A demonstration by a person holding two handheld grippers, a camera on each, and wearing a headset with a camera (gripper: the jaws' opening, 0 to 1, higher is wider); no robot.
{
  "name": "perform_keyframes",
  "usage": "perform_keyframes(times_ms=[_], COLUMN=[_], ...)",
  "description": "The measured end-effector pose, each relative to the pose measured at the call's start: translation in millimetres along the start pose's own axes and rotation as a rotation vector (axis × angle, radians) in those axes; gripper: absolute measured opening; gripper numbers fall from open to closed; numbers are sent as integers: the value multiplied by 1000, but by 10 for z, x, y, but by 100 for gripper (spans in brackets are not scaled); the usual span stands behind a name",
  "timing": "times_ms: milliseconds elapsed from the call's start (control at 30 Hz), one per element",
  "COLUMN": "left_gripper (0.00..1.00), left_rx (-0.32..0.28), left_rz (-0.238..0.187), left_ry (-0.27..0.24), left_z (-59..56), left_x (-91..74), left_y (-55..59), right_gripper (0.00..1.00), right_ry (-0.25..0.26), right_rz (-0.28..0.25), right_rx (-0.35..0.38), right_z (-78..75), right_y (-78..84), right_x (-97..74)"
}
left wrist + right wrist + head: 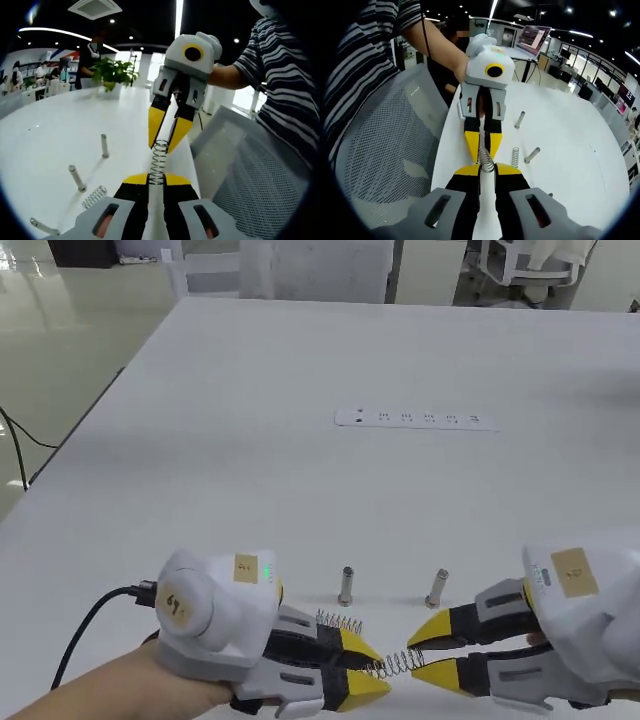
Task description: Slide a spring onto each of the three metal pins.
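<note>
The white table point(300, 390) runs away from me, its far edge cut off at the top of the head view. A white power strip point(415, 419) lies flat near its middle.

My left gripper point(378, 672) sits low at the near edge, partly cut off by the bottom of the frame. Its jaws are pinched tight on one end of a spring point(395, 664). My right gripper point(415, 657) faces it tip to tip, its body running off the right edge. Its jaws are narrow around the spring's other end, but I cannot tell whether they actually press it. The held spring spans the small gap between the two sets of tips, off the table, both ends hidden in the jaws.

Two pins point(346, 585) point(437, 588) stand upright just beyond the tips, both bare. A third pin point(42, 227) seems to lie flat at the edge of the left gripper view, too distorted to be sure. A second spring point(338, 620) lies on the table, half hidden behind my left gripper.
</note>
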State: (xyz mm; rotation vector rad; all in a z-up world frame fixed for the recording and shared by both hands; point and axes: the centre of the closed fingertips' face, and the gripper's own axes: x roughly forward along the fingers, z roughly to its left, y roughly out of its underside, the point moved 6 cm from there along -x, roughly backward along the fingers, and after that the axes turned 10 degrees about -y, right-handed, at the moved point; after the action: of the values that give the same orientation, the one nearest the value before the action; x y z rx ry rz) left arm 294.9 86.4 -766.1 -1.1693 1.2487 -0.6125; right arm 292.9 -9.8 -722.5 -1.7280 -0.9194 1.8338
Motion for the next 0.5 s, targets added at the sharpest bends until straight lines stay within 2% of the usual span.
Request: perform_keyframes(times_ms=[133,233,500], left_gripper=[2,2,2], left_rx=[17,26,26], left_rz=[5,7,-7], left_ry=[-4,-16,-36], left_z=[-15,-4,7], left_x=[1,3,23], left_y=[7,9,-31], right_gripper=[7,7,7], right_ry=[-10,-6,39], right_rz=[-58,-74,-115], right_rx=[35,36,-25], right_z=[-19,-25,-39], right_y=[-85,-122,-281], right_x=[19,44,129])
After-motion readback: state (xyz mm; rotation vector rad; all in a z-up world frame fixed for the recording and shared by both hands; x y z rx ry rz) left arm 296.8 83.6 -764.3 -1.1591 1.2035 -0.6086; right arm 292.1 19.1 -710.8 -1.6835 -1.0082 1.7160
